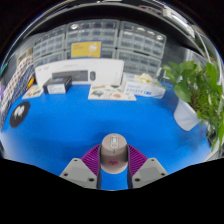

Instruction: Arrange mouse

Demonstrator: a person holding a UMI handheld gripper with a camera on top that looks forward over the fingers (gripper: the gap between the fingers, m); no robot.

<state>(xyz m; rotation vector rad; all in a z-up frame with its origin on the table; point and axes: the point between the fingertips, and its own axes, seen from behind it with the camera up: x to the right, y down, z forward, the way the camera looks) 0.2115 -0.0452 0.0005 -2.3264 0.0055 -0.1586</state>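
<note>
A beige computer mouse (113, 153) with a pink mark on its back sits between the fingers of my gripper (113, 162), over the blue table mat (90, 120). Both purple pads (93, 157) press against its sides, so the gripper is shut on it. The mouse's rear end is hidden below the fingers.
A black mouse-like object (18, 113) lies at the far left of the mat. A white box with a dark device (75, 76) and papers (112, 92) stand at the back. A green plant (197, 88) is at the right. Storage bins (100, 42) line the back wall.
</note>
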